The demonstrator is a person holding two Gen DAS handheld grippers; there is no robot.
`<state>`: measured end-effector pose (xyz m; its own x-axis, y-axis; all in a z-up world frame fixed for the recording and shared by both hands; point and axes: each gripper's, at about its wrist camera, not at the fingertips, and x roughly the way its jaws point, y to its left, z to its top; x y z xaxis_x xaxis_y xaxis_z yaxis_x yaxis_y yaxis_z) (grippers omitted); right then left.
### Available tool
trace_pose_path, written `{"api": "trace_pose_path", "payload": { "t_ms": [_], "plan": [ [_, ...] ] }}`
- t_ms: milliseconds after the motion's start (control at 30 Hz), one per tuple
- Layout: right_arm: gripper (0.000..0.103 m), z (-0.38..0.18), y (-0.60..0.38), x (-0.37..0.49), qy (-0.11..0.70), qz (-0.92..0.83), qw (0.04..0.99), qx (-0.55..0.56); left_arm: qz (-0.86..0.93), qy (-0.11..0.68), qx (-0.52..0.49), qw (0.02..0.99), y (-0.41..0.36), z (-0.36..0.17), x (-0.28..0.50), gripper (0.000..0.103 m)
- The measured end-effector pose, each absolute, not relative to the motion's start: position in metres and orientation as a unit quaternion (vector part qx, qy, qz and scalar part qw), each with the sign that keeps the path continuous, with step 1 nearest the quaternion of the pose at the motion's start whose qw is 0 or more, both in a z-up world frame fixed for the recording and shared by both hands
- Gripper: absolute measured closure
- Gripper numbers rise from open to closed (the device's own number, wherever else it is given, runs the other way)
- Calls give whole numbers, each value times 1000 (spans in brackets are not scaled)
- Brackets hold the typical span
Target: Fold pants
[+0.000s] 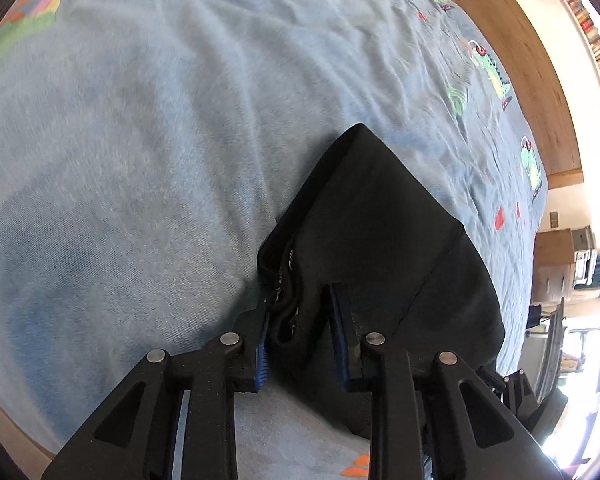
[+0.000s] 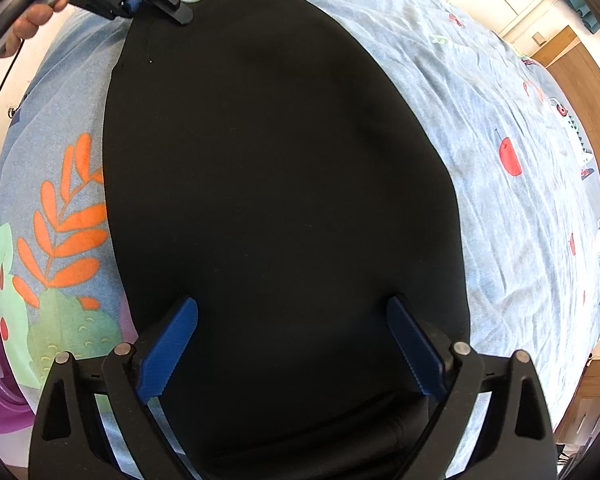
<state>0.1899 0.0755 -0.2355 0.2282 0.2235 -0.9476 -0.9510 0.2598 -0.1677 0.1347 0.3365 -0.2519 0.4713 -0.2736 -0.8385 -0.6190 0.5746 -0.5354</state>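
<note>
**Ana:** Black fabric fills the left wrist view. The pants (image 1: 380, 240) lie on the blue printed bedsheet (image 1: 140, 140), and the left gripper (image 1: 300, 300) has a bunched edge with a zipper between its blue pads (image 1: 262, 344). The jaws stand fairly narrow around that bunch, though I can't tell whether they're actually pinching it.

**Ben:** So, judging by that, it's gathering or letting go of a corner. My advice: catch all the layers at once, zipper flap included, or the fold will skew.

**Ana:** Over to the right wrist view. The pants (image 2: 280, 200) spread flat down the middle of the bedsheet (image 2: 520, 240), looking smooth. The right gripper (image 2: 292, 312) hovers over the near end, jaws wide and holding nothing. At the far left corner sits the left gripper (image 2: 140, 2), held in a hand (image 2: 32, 0).

**Ben:** Then the right one should bite the matching near corner, and both should lift level, keeping the edge taut.
</note>
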Motion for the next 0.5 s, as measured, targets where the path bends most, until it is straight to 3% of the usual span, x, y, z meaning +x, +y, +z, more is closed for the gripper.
{"api": "trace_pose_path", "payload": {
  "t_ms": [200,500],
  "plan": [
    [0,-237,73,187,437,441,661,-421,114,496,-442,739,338,-239,131,92],
    [0,-251,85,194,460,423,650,-432,106,480,-410,769,321,-208,132,93]
  ]
}}
